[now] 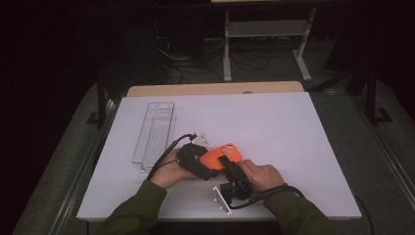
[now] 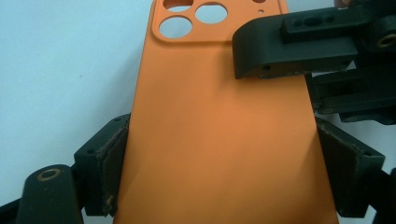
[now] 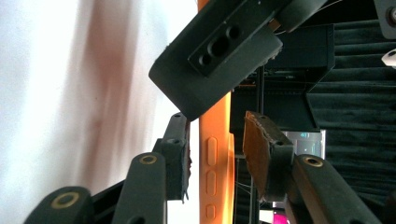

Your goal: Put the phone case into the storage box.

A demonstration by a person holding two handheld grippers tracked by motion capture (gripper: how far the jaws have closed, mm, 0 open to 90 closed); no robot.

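An orange phone case (image 1: 230, 152) with camera cut-outs is held just above the white table, near its front middle. My left gripper (image 1: 208, 164) comes in from the left and is shut on the case (image 2: 219, 130); its pads (image 2: 112, 163) press both long sides. My right gripper (image 1: 227, 164) reaches in from the lower right. Its jaws straddle the case's button edge (image 3: 214, 158), and a gap shows between the case and the right pad (image 3: 259, 149). One right jaw lies over the case's back (image 2: 289, 42).
A clear plastic tray (image 1: 154, 132) lies at the left of the white sheet (image 1: 274, 122). A small white part (image 1: 200, 139) sits just behind the left gripper, and a white bracket (image 1: 221, 198) lies near the front edge. Dark floor and cables lie beyond.
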